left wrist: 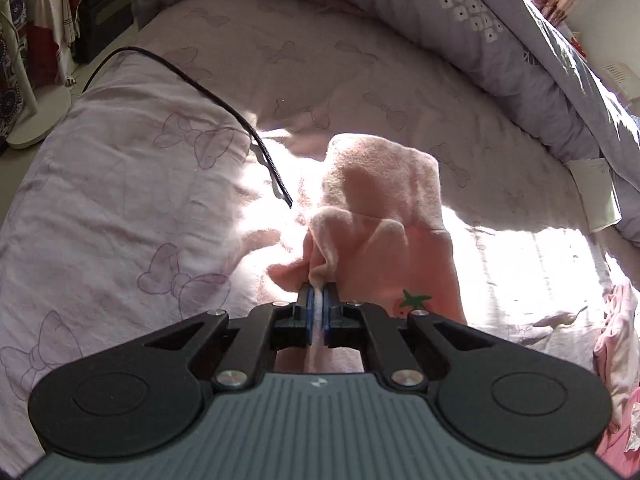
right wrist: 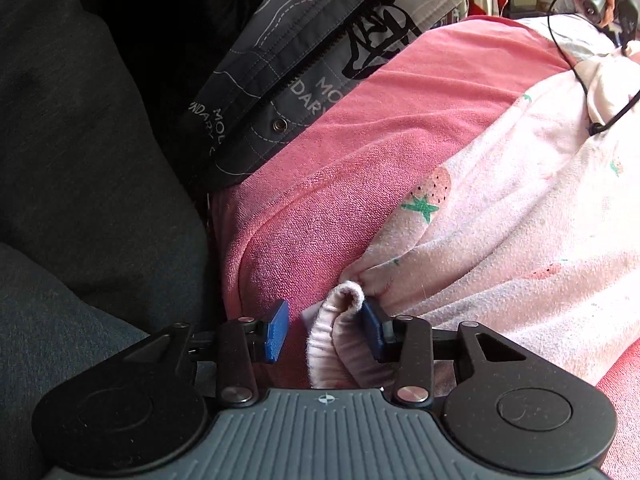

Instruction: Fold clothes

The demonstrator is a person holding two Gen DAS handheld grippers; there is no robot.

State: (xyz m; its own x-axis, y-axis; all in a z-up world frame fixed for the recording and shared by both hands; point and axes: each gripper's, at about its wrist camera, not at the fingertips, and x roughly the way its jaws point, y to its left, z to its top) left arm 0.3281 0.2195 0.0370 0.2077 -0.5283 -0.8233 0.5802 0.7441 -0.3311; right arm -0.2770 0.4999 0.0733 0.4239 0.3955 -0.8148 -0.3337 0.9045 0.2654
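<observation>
A pale pink fleece garment [left wrist: 384,200] with a strawberry print lies bunched on the bed in the left wrist view. My left gripper [left wrist: 319,300] is shut on a fold of its edge, and white fabric shows between the blue pads. In the right wrist view the same strawberry-print garment [right wrist: 520,220] spreads to the right. My right gripper [right wrist: 326,328] stands open, and the garment's ribbed hem [right wrist: 340,320] curls between its fingers against the right pad [right wrist: 372,328]. The left pad [right wrist: 276,332] is apart from the cloth.
A lilac bow-print sheet [left wrist: 140,200] covers the bed, with a black cable [left wrist: 224,108] trailing across it. A grey flowered quilt [left wrist: 520,60] is heaped along the far side. More pink clothes [left wrist: 616,340] lie at the right. A darker pink cloth [right wrist: 360,140] and the person's jacket [right wrist: 300,60] are close by.
</observation>
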